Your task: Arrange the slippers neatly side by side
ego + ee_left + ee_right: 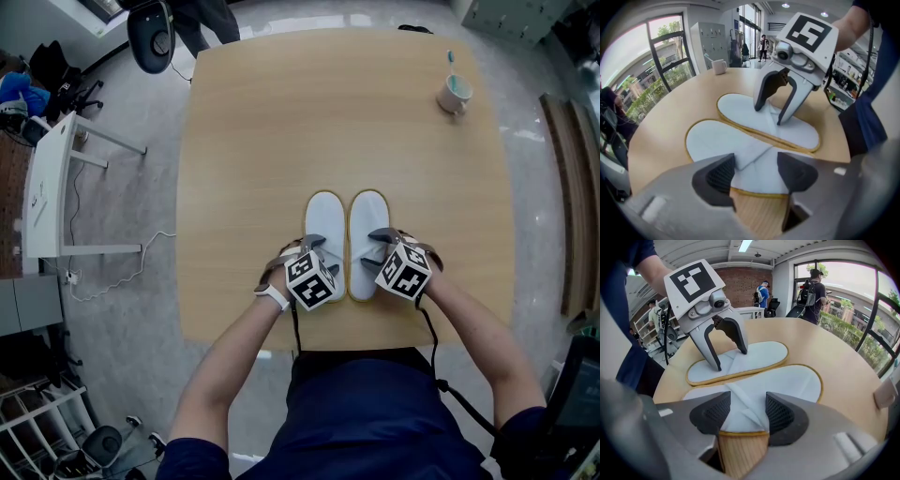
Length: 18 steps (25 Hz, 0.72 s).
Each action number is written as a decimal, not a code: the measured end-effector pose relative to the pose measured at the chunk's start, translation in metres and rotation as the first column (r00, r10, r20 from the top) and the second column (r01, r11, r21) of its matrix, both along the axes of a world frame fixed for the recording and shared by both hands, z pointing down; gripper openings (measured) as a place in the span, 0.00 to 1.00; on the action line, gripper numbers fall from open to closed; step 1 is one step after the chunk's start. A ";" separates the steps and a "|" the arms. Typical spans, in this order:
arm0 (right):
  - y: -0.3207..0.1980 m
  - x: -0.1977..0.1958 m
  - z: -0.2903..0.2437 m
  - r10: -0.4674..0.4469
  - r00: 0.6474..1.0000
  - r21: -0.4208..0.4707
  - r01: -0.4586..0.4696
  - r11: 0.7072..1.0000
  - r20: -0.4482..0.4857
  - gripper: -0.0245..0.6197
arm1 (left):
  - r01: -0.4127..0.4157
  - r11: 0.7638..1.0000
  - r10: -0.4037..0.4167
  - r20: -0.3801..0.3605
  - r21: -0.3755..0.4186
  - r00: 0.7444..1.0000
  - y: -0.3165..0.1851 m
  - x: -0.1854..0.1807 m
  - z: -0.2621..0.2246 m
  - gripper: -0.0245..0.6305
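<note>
- Head view: two white slippers with yellow trim lie side by side on the wooden table [244,141], lower middle of the frame. Their toes point up-frame and their inner edges touch or nearly touch.
- The left slipper [325,220] and right slipper [368,220] look level with each other.
- The left tongs [323,258] are over the heel half of the left slipper, and the right tongs [377,249] over the heel half of the right slipper.
- A mug [455,94] stands at the table's upper right, well apart from the slippers.
- Left gripper view: own tongs are at the bottom of the frame, released and spread. The left slipper's strap and heel end show in the gap, and nothing is pinched.
- The right tongs sit at upper centre, straddling the right slipper's strap with the tips down on it.
- Right gripper view: own tongs are at the bottom, released and spread, with the right slipper's strap showing between them ungripped.
- The left tongs are at upper left, spread, with the tips on the left slipper.
</note>
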State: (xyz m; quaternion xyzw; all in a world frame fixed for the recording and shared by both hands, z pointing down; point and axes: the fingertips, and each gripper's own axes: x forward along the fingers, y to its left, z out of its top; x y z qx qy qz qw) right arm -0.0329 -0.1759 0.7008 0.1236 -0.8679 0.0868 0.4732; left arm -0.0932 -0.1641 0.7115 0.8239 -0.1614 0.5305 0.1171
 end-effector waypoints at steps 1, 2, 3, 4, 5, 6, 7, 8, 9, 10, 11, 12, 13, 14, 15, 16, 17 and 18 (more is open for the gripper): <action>0.000 0.000 0.000 0.000 1.000 0.001 0.000 1.000 -0.001 0.42 | 0.002 1.000 -0.002 0.002 0.003 1.000 0.000 0.000 0.000 0.48; 0.000 0.000 0.000 0.000 1.000 0.004 0.000 1.000 -0.001 0.42 | 0.006 1.000 -0.006 0.002 0.006 1.000 0.000 0.000 0.000 0.48; 0.000 0.000 -0.002 0.001 1.000 0.009 -0.001 1.000 0.004 0.42 | 0.014 1.000 -0.014 0.001 0.011 1.000 0.000 0.000 -0.002 0.48; -0.001 -0.001 -0.006 0.007 1.000 0.019 -0.008 1.000 0.018 0.41 | 0.028 0.999 -0.028 -0.007 0.018 1.000 -0.001 0.000 -0.005 0.48; -0.002 -0.002 -0.014 0.022 0.999 0.029 -0.023 0.999 0.043 0.40 | 0.049 0.998 -0.048 -0.024 0.025 0.999 -0.001 0.000 -0.011 0.48; -0.004 -0.004 -0.024 0.045 0.996 0.038 -0.048 0.998 0.078 0.39 | 0.077 0.996 -0.076 -0.052 0.032 0.996 -0.001 0.001 -0.020 0.48; -0.005 -0.005 -0.035 0.075 0.990 0.040 -0.080 0.996 0.119 0.39 | 0.112 0.993 -0.108 -0.091 0.040 0.990 -0.001 0.002 -0.031 0.48; -0.005 -0.006 -0.046 0.111 0.980 0.035 -0.118 0.992 0.165 0.38 | 0.152 0.987 -0.144 -0.137 0.049 0.980 -0.001 0.002 -0.043 0.48; -0.005 -0.007 -0.056 0.153 0.965 0.020 -0.161 0.987 0.213 0.37 | 0.196 0.979 -0.182 -0.189 0.060 0.965 0.000 0.001 -0.058 0.48; -0.004 -0.007 -0.066 0.200 0.944 -0.003 -0.207 0.978 0.261 0.36 | 0.246 0.967 -0.222 -0.244 0.073 0.944 0.000 0.000 -0.074 0.45; -0.005 -0.005 -0.076 0.249 0.919 -0.030 -0.253 0.967 0.306 0.35 | 0.302 0.950 -0.265 -0.301 0.083 0.916 0.000 -0.003 -0.090 0.41; -0.006 -0.004 -0.087 0.299 0.889 -0.058 -0.298 0.953 0.348 0.33 | 0.363 0.928 -0.311 -0.357 0.087 0.881 -0.001 -0.007 -0.106 0.37; -0.007 -0.001 -0.096 0.348 0.854 -0.087 -0.342 0.936 0.387 0.30 | 0.425 0.901 -0.357 -0.408 0.086 0.840 -0.002 -0.012 -0.121 0.32; -0.009 0.002 -0.105 0.397 0.815 -0.118 -0.385 0.915 0.422 0.27 | 0.484 0.871 -0.400 -0.454 0.082 0.796 -0.002 -0.018 -0.135 0.27; -0.010 0.006 -0.112 0.443 0.774 -0.151 -0.423 0.893 0.452 0.23 | 0.538 0.839 -0.438 -0.493 0.076 0.752 -0.003 -0.023 -0.148 0.23; -0.010 0.009 -0.120 0.484 0.733 -0.181 -0.456 0.871 0.478 0.19 | 0.586 0.807 -0.470 -0.526 0.069 0.709 -0.003 -0.027 -0.160 0.18; -0.009 0.011 -0.128 0.516 0.695 -0.207 -0.482 0.851 0.502 0.15 | 0.624 0.779 -0.495 -0.551 0.062 0.672 -0.002 -0.030 -0.169 0.12; -0.008 0.013 -0.135 0.540 0.660 -0.226 -0.503 0.834 0.522 0.12 | 0.651 0.757 -0.510 -0.570 0.057 0.644 0.000 -0.032 -0.176 0.05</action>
